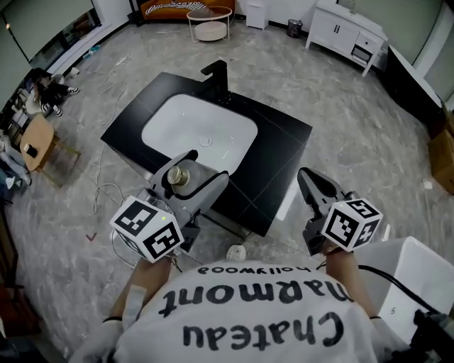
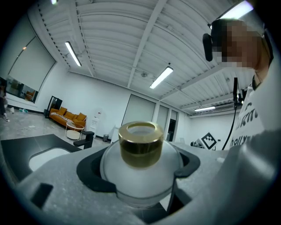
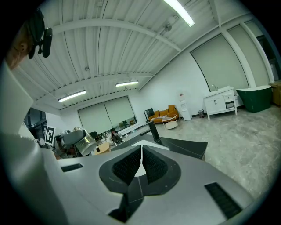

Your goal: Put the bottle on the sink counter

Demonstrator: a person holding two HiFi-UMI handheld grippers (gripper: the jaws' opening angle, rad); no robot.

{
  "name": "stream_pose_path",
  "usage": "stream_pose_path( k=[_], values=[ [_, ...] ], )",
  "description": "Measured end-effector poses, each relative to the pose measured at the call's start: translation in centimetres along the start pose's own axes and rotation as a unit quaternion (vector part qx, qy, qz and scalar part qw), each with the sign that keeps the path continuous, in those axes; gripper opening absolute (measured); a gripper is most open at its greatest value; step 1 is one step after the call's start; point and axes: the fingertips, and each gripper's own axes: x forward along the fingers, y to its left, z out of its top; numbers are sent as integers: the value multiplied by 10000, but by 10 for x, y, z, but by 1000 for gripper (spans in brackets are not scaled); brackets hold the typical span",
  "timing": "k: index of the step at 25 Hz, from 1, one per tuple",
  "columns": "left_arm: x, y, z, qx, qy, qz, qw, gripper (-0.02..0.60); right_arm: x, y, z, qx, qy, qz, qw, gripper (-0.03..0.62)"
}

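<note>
A frosted white bottle point(image 1: 177, 175) with a gold cap point(image 2: 140, 143) stands upright between the jaws of my left gripper point(image 1: 188, 170), which is shut on its round body point(image 2: 140, 176). It hangs just before the near left corner of the black sink counter point(image 1: 277, 152), which has a white basin point(image 1: 198, 127) and a black faucet point(image 1: 218, 79). My right gripper point(image 1: 306, 177) is shut and empty, its ribbed pads point(image 3: 151, 165) touching, near the counter's near right edge. The right gripper view shows the counter point(image 3: 184, 147) ahead.
A wooden chair point(image 1: 39, 142) and clutter stand at the left, with cables point(image 1: 106, 191) on the floor. A white cabinet point(image 1: 347, 32), a round table point(image 1: 209, 21) and an orange sofa point(image 1: 177, 6) are far back. A white box point(image 1: 418, 276) sits by my right side.
</note>
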Motion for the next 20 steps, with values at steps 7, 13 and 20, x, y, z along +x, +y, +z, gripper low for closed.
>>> stream_pose_path(
  k=[7,13,20],
  values=[
    [39,31,-41,-119,503,-375,9980,347,33,-18,-6,83,201,-228,9995,18],
    [67,36,-75,-236,942,-593,9935,347,47,-35,-17,242,420,-386,9981,18],
    [89,29,-121,-207,1395,-928,9856,347,58,-52,-26,369,588,-480,9964,18]
  ],
)
